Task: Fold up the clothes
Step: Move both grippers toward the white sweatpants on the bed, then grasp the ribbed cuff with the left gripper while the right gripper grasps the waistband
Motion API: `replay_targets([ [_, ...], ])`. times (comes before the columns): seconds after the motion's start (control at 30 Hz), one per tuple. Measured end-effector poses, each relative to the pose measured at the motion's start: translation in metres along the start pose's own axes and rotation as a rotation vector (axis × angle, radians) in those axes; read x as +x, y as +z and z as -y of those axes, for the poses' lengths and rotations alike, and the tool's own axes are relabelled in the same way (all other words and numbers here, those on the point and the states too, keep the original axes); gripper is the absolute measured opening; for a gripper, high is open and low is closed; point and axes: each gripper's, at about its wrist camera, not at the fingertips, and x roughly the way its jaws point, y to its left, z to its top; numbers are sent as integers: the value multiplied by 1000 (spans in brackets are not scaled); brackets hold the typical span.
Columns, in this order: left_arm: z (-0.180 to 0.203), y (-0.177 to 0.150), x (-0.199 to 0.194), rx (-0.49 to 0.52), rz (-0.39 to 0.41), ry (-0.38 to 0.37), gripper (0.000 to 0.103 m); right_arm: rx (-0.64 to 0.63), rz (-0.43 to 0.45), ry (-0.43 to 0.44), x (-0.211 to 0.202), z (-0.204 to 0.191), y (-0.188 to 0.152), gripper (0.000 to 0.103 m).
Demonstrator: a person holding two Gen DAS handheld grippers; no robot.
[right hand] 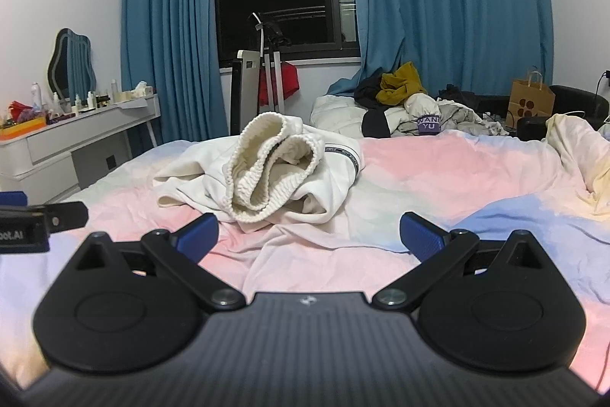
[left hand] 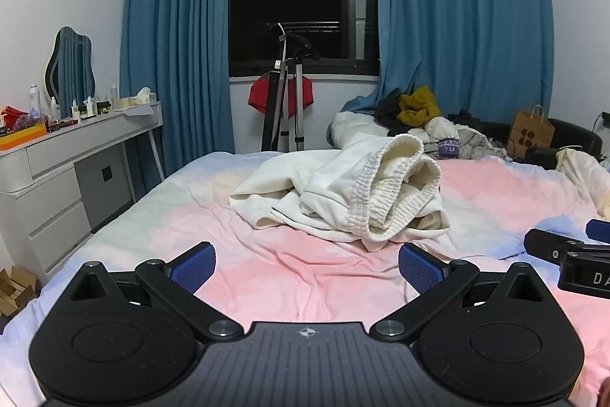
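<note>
A crumpled cream sweatshirt (left hand: 343, 193) with a ribbed hem lies bunched on the pastel pink and blue bedsheet (left hand: 267, 277). In the right wrist view the same cream sweatshirt (right hand: 267, 174) sits left of centre. My left gripper (left hand: 307, 266) hovers open above the sheet, short of the garment, nothing between its blue pads. My right gripper (right hand: 309, 235) is also open and empty, just in front of the garment's near edge. Part of the right gripper (left hand: 564, 254) shows at the right edge of the left wrist view. The left gripper (right hand: 34, 220) juts in at the left edge of the right wrist view.
A heap of other clothes (left hand: 419, 117) lies at the far end of the bed. A white dresser (left hand: 68, 159) with bottles and a mirror stands on the left. A paper bag (left hand: 532, 130) stands far right, a tripod (left hand: 284, 102) under the dark window, blue curtains either side.
</note>
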Motion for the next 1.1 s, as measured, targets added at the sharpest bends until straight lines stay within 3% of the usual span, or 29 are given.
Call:
replay_targets([
  [0.3, -1, -1, 1, 1, 19, -5, 103, -18, 26, -59, -2, -3, 2, 103],
  [0.47, -1, -2, 6, 6, 31, -26, 103, -12, 57, -112, 7, -7, 34, 103],
  [0.53, 3, -3, 12, 20, 29, -13, 103, 46, 87, -140, 13, -3, 53, 103],
  [0.63, 8, -4, 23, 22, 8, -23, 103, 226, 76, -55, 25, 19, 69, 103],
  [0.77, 23, 3, 51, 32, -19, -70, 103, 229, 96, -96, 35, 33, 59, 103],
  [0.9, 48, 16, 91, 73, -9, -105, 103, 296, 59, -119, 45, 56, 35, 103],
  [1.1, 93, 52, 182, 50, 17, -122, 99, 349, 29, -155, 67, 92, 9, 103],
])
